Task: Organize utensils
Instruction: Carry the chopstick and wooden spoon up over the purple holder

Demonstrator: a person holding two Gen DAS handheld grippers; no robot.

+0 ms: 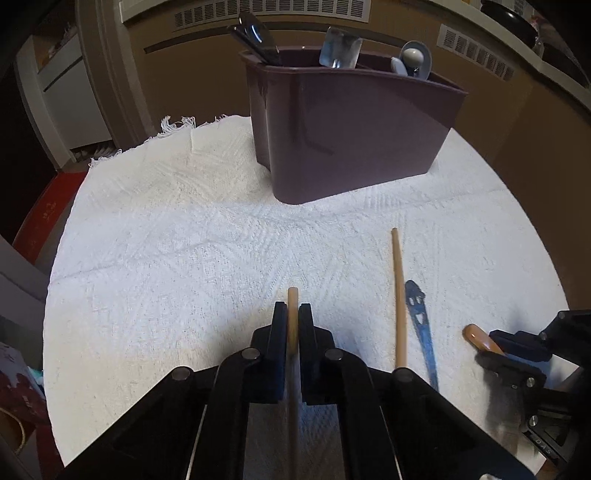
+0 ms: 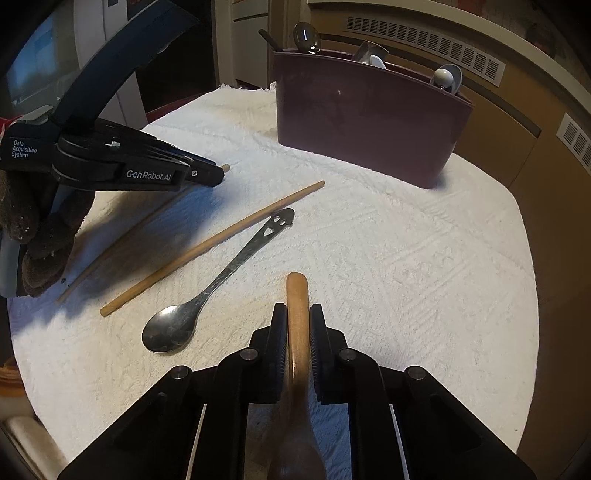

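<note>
My left gripper [image 1: 292, 308] is shut on a wooden chopstick [image 1: 292, 325] just above the white cloth; it also shows in the right wrist view [image 2: 218, 173]. My right gripper [image 2: 297, 310] is shut on the handle of a wooden spoon [image 2: 297, 295]; it shows at the right in the left wrist view [image 1: 484, 350]. A second chopstick [image 2: 210, 245] and a metal spoon [image 2: 207, 295] with a smiley handle lie on the cloth between the grippers. The maroon utensil caddy [image 1: 351, 133] stands at the back with several utensils in it.
The white textured cloth [image 1: 166, 240] covers the round table, with a frayed edge at the far left. Brown cabinets and wall vents [image 1: 273, 9] lie behind the caddy. The table drops off on the right [image 2: 546, 295].
</note>
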